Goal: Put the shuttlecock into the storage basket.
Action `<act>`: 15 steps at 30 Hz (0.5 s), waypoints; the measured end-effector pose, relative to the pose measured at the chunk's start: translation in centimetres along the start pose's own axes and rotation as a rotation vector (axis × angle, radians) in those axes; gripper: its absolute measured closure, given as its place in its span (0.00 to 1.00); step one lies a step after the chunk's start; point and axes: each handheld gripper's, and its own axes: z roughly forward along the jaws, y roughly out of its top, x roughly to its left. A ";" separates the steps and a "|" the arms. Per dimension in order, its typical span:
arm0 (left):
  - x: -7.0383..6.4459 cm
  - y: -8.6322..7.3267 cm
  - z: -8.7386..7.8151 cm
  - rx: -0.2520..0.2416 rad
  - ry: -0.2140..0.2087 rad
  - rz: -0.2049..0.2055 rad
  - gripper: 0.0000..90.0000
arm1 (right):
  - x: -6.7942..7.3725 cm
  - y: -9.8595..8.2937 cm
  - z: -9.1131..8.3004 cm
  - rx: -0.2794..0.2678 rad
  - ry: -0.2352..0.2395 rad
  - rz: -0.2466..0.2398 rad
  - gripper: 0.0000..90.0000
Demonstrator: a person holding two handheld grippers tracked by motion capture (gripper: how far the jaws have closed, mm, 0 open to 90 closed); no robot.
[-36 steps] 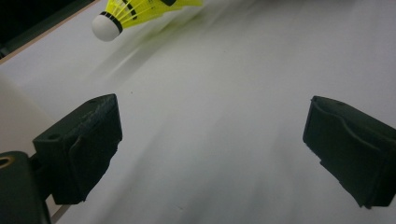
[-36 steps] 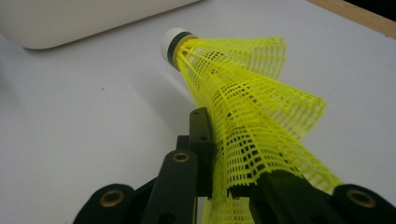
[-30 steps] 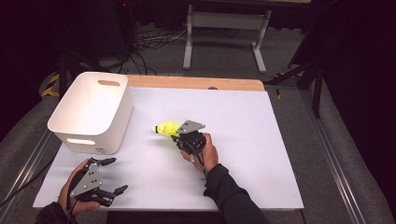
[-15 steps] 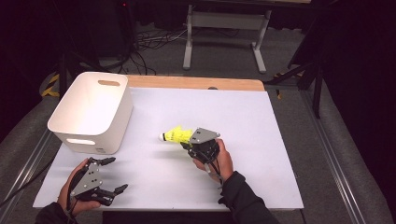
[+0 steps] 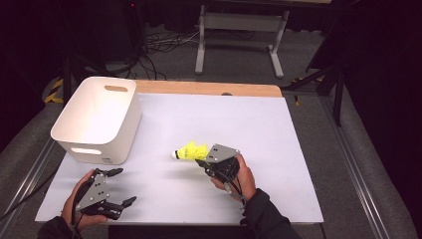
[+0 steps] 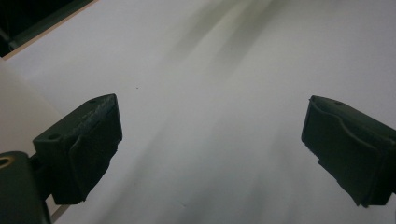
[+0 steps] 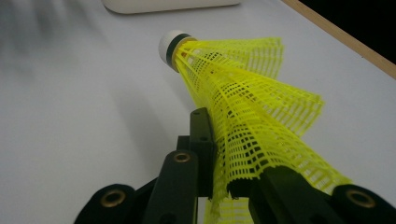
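Note:
A yellow mesh shuttlecock with a white cork tip is pinched by its skirt in my right gripper, near the middle of the white table top. In the right gripper view the shuttlecock juts forward from between the shut jaws, squashed flat, its tip pointing away. My left gripper rests at the front left of the table, jaws wide apart with bare table between them. The left gripper view shows its two black fingers spread over the white surface.
A white plastic bin with handle slots stands at the table's left side, behind the left gripper. A wooden strip runs along the far edge. Beyond the table lie cables and metal stand legs on the floor.
My right gripper has moved right and toward the front edge, carrying the shuttlecock with it. The left gripper has stayed in place, open.

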 end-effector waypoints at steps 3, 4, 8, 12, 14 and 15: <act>0.0 0.2 0.2 -0.001 0.010 -0.009 0.07 | 0.2 -0.1 -0.4 0.004 0.006 -0.007 0.94; 0.0 0.3 0.3 -0.001 0.012 -0.015 0.08 | 0.2 -0.2 -0.5 0.004 0.008 -0.009 0.94; 0.0 0.7 0.9 0.002 0.023 -0.018 0.11 | 0.3 -0.4 -0.8 0.013 0.012 -0.018 0.94; 0.1 1.3 1.7 0.003 0.008 -0.011 0.11 | 0.5 -0.5 -1.1 0.021 0.020 -0.029 0.94; 0.0 1.8 2.1 0.008 -0.002 -0.002 0.11 | 0.6 -0.4 -1.2 0.027 0.023 -0.037 0.94; -0.1 2.0 2.4 0.008 -0.008 0.004 0.11 | 0.6 -0.4 -1.2 0.027 0.025 -0.039 0.94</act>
